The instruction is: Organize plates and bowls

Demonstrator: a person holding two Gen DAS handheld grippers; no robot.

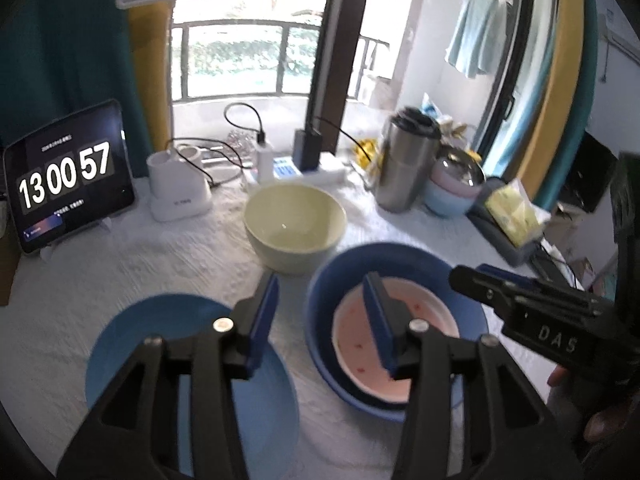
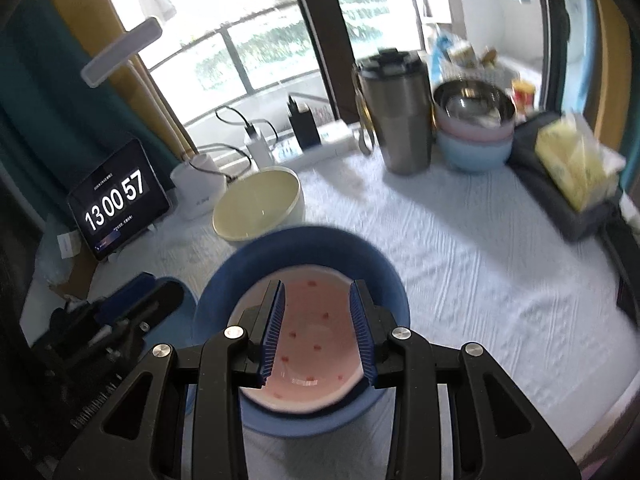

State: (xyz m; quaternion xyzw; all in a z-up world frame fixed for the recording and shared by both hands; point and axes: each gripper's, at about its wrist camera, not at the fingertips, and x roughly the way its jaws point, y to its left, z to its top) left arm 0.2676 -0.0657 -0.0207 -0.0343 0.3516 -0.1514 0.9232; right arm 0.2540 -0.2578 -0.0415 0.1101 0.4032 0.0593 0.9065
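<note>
A pink dotted bowl (image 1: 360, 332) (image 2: 316, 320) sits inside a dark blue bowl (image 1: 320, 292) (image 2: 304, 248) on the white cloth. A light blue plate (image 1: 120, 344) (image 2: 188, 300) lies to its left. A cream bowl (image 1: 294, 226) (image 2: 256, 208) stands behind them. My left gripper (image 1: 324, 296) is open and empty, above the gap between the plate and the blue bowl. My right gripper (image 2: 318, 304) is open and empty, over the pink bowl; it also shows in the left wrist view (image 1: 472, 276) at the right.
A tablet clock (image 1: 68, 176) (image 2: 120, 204) stands at the back left beside a white holder (image 1: 176, 188). A steel tumbler (image 1: 404, 160) (image 2: 396, 112), stacked pastel bowls (image 1: 452, 188) (image 2: 474, 132) and a tissue box (image 1: 512, 216) (image 2: 568, 168) stand at the back right.
</note>
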